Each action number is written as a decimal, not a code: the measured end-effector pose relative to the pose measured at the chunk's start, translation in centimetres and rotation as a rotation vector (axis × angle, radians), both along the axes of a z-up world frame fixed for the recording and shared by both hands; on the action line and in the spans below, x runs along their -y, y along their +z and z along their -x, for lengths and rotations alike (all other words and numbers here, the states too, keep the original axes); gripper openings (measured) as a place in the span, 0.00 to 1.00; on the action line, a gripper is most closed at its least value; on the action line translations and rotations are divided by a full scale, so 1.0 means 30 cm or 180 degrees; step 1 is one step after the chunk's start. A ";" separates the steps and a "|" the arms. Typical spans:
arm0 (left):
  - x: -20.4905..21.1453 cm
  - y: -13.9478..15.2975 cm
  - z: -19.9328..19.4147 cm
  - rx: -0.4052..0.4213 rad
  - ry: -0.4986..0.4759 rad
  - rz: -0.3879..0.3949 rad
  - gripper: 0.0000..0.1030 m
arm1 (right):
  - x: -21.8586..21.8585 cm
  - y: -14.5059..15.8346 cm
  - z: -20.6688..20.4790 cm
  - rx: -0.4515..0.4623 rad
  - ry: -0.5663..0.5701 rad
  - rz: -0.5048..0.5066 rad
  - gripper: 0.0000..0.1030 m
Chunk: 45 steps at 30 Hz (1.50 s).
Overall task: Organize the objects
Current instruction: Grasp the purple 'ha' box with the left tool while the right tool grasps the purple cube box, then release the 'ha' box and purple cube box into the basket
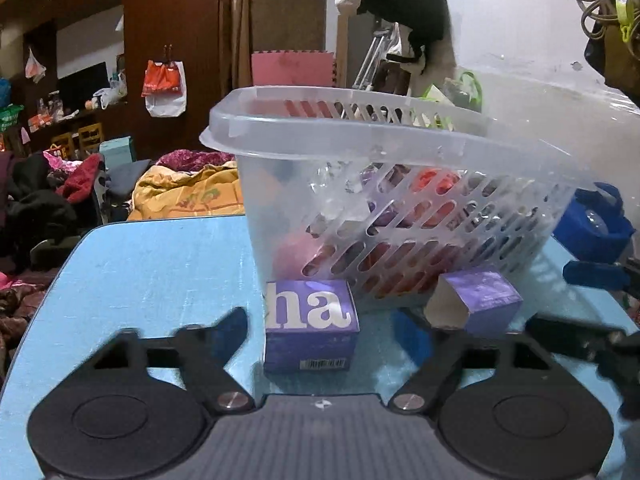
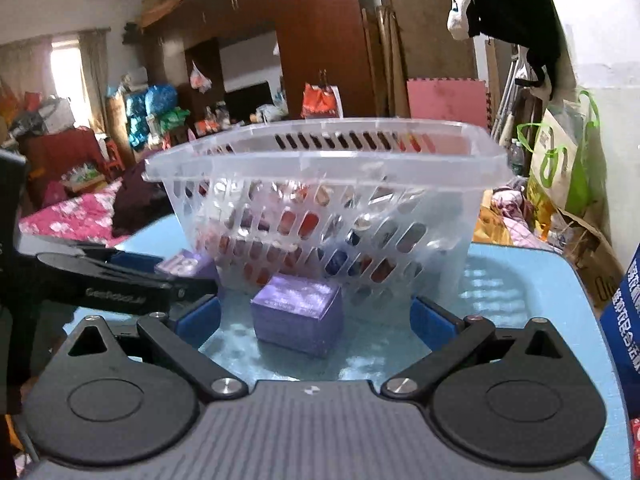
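A purple box marked "ha" [image 1: 311,326] lies on the light blue table [image 1: 152,272], right in front of a clear slotted basket [image 1: 360,136]. My left gripper [image 1: 320,320] is open around it, and its fingers [image 1: 236,326] stand clear of both sides. A second purple box [image 2: 298,314] with one end open lies a little to the right, also at the basket [image 2: 320,160] wall. My right gripper [image 2: 316,312] straddles it wide open, with its blue pads [image 2: 432,320] well off the box. Each gripper shows in the other's view: the left gripper [image 2: 132,280] and the right gripper [image 1: 580,304].
The basket holds several red, purple and clear items, seen through its slots. A blue printed packet [image 2: 624,320] stands at the table's right edge. Beyond the table's far and left edges lie heaped bedding [image 1: 188,192] and clothes [image 2: 68,216].
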<state>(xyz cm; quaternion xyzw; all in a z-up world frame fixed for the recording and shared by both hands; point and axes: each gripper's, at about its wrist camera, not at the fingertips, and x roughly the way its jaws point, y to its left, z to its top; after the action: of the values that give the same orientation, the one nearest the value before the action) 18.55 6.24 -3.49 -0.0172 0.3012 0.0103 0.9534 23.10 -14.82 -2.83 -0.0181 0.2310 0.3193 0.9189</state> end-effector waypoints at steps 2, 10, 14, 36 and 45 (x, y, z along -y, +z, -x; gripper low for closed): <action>-0.009 -0.014 0.010 -0.0004 0.0020 0.0011 0.49 | -0.022 -0.014 -0.008 -0.0065 0.0003 0.0029 1.00; -0.095 -0.015 0.073 0.0204 0.0121 0.0386 0.49 | -0.117 -0.048 -0.046 -0.0288 -0.0091 0.0095 0.91; -0.084 -0.018 0.066 0.0210 0.0137 0.0376 0.49 | -0.122 -0.049 -0.036 -0.0266 -0.0078 0.0135 0.77; -0.011 0.026 0.236 0.0716 -0.0298 0.0468 0.49 | 0.215 0.016 0.243 0.0217 0.0036 -0.0765 0.57; 0.034 0.371 0.187 0.0971 -0.0585 0.0614 0.49 | 0.120 0.357 0.172 0.0864 -0.0085 -0.0488 0.57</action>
<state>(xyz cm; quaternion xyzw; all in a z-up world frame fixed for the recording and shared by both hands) 12.96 5.22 7.66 -0.0823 0.1533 -0.1084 0.9788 17.95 -18.42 7.88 0.0122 0.0798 0.3183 0.9445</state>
